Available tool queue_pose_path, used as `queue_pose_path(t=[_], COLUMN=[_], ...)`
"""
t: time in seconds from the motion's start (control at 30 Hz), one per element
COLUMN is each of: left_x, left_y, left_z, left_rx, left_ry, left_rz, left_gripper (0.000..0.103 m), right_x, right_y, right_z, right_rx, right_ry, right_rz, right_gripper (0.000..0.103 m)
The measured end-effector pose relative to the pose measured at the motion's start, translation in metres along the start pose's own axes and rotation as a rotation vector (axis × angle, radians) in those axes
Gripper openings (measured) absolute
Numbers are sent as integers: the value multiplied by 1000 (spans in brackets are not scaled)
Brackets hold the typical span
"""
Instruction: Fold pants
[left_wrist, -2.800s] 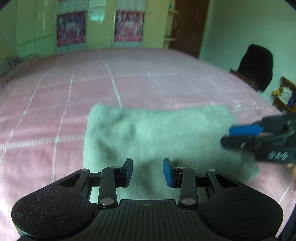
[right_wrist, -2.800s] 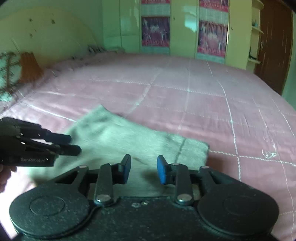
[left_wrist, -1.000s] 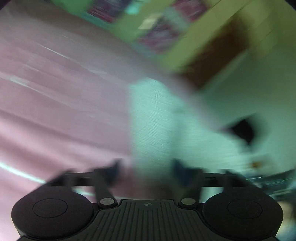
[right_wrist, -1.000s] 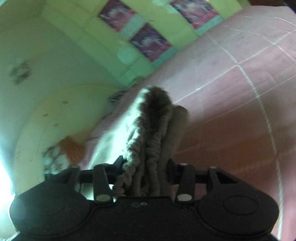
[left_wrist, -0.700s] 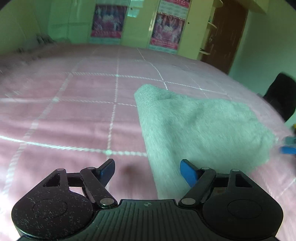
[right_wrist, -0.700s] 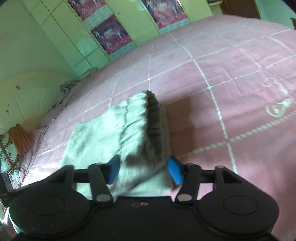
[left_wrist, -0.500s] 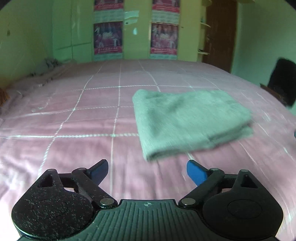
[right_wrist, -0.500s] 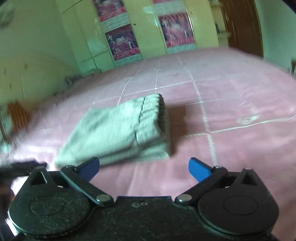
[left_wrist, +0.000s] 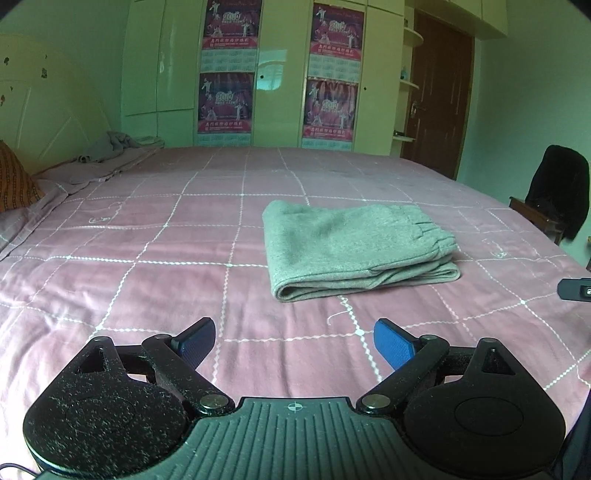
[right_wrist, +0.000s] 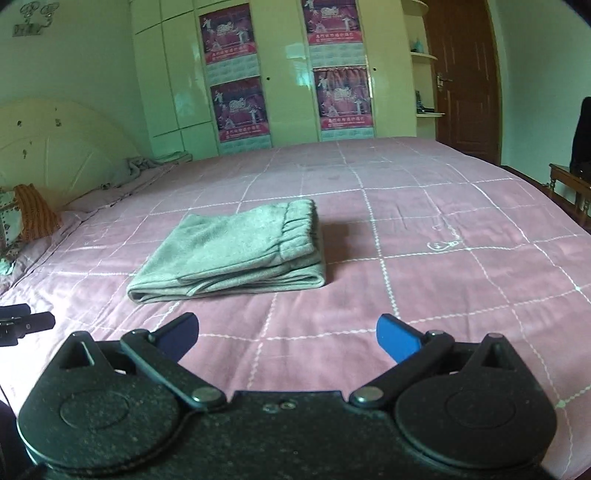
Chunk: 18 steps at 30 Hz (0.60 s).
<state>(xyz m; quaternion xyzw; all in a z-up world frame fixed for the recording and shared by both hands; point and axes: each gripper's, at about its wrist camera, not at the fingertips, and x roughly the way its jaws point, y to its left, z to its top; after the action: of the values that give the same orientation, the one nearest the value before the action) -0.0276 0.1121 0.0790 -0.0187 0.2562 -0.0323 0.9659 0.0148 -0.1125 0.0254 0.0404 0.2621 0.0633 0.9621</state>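
Left gripper (left_wrist: 294, 341) and right gripper (right_wrist: 287, 336) both spread wide, jaws just opened, nothing between them; a second ago the right clamped the pants (right_wrist: 236, 253), now one folded bundle lies mid-bed (left_wrist: 110, 280), clear of every edge, bare pink quilt all round

Grey-green pants (left_wrist: 354, 247) lie folded into a flat, roughly rectangular stack on the pink checked bed (left_wrist: 147, 280). The gathered elastic waistband (right_wrist: 299, 225) sits on top at one end; the rounded fold edges face the cameras, layers stacked evenly.
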Motion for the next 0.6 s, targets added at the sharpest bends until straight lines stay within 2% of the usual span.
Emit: queue_pose_path(t=[0.2,0.6], left_x=[-6,-9], left_y=[-9,-10], left_z=[6,6], left_rx=[23,13], left_ry=[-39,-41], left_rz=[-14,-14], left_gripper=[92,92], right_x=[-3,-4], right_y=[11,15], right_z=[0,-1], right_rx=[-19,-20], right_ry=[-11,-12], right_rz=[13,26], right_gripper=[103,103])
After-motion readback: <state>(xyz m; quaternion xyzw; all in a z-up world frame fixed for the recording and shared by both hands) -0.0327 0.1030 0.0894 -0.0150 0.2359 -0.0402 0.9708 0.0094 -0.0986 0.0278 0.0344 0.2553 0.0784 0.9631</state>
